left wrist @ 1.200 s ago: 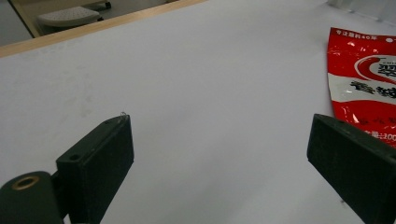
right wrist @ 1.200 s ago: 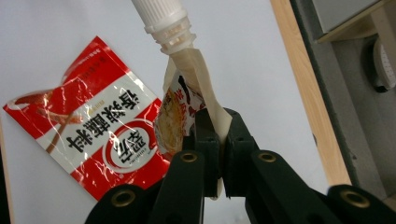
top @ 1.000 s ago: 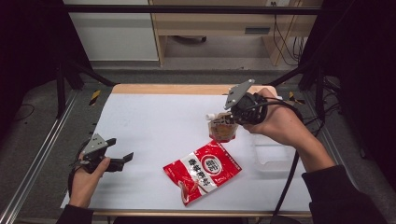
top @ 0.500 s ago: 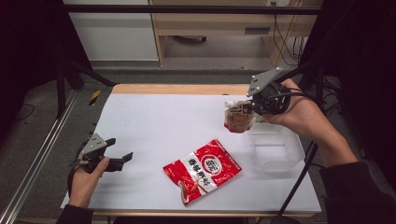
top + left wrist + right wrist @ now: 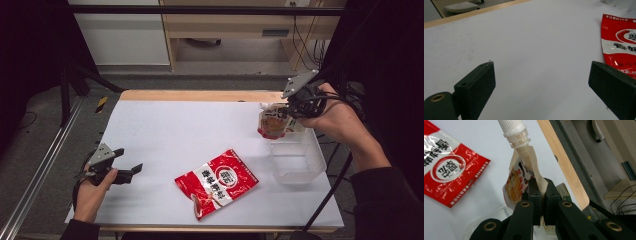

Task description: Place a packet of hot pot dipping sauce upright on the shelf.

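So far nothing lies in the clear tub (image 5: 296, 161) at four o'clock on the bench (image 5: 190, 125). Largest of the goods, the red packet (image 5: 216, 183) lies flat at six o'clock, untouched. The spouted pouch (image 5: 272, 122) hangs over the tub's far rim at two o'clock, pinched in the right claw (image 5: 290, 111). The left claw (image 5: 131, 170) gapes empty at eight o'clock.

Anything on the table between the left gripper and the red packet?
No, bare white table between the left gripper and the red foil packet, seen in the high view.
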The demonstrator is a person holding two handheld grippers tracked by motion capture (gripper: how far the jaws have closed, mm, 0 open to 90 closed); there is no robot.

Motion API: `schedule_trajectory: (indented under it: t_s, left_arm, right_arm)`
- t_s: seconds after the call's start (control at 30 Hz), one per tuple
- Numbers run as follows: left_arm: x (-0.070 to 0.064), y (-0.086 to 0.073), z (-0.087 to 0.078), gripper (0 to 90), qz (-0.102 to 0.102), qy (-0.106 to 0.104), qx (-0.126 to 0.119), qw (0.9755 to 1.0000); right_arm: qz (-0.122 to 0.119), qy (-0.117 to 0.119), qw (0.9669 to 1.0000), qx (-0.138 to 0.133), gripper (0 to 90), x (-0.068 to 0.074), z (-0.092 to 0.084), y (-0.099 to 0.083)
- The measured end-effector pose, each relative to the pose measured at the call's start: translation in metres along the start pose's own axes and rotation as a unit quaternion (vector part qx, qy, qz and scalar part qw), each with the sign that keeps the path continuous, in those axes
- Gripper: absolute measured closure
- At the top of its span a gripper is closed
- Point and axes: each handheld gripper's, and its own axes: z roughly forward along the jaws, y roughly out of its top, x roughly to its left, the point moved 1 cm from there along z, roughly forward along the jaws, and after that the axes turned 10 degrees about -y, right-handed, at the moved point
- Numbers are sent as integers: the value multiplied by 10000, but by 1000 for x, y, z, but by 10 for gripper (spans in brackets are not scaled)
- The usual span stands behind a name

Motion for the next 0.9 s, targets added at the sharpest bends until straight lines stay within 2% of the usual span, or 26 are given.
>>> schedule_trajectory:
  t_s: [0.37, 0.6, 0.9]
  left_arm:
    - [0, -1, 2, 74, 2, 17, 87, 10000]
    - [-1, -1, 2, 74, -16, 8, 94, 10000]
    - [1, -2, 3, 74, -9, 32, 133, 9999]
  right_arm:
    - [161, -32, 9997, 174, 873, -11, 20, -32]
    - [167, -25, 9997, 168, 873, -13, 25, -40]
    - [179, 42, 9998, 68, 870, -15, 41, -54]
